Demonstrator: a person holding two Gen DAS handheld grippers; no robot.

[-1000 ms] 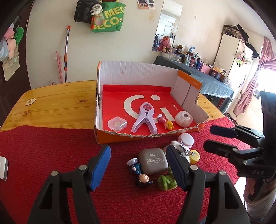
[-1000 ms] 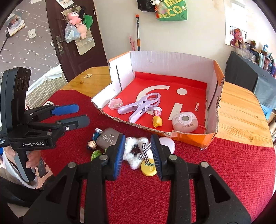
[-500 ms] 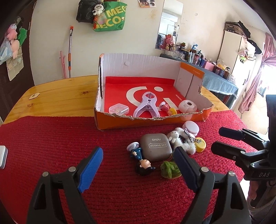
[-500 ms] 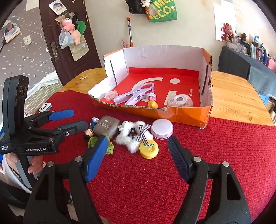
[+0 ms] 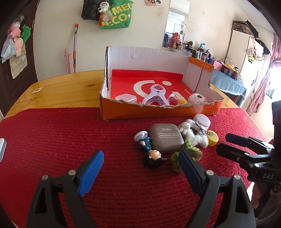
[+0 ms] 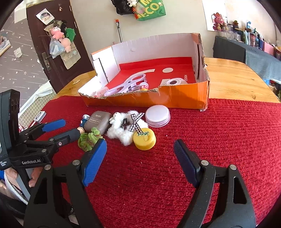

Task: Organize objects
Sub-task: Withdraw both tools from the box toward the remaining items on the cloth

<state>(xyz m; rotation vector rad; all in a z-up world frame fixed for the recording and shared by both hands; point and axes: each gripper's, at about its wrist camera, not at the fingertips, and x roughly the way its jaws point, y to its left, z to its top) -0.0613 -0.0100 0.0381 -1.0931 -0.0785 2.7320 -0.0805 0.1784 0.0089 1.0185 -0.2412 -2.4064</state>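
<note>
Small objects lie clustered on the red mat [image 5: 52,133] just in front of the cardboard box [image 5: 158,112]: a grey case [image 5: 166,138], a figurine [image 5: 151,150], a fluffy white toy [image 6: 123,128], a yellow lid [image 6: 144,141] and a white lid [image 6: 158,115]. Left gripper [image 5: 140,168] is spread wide and empty. Right gripper [image 6: 139,157] is opening, with nothing between its jaws.

Pretty lived-in room: cream walls, a green tote bag [image 5: 116,15] hung up high, and a mop handle [image 5: 75,47] leaning against the far wall. Dark brown door [image 6: 52,43] on the left with plush toys hanging off it. There's a mirror [image 5: 176,26] to the right, a white wardrobe [image 5: 245,52], pink curtains [image 5: 265,87] with bright daylight, and a cluttered side table [image 5: 228,82] under a blue cloth.
</note>
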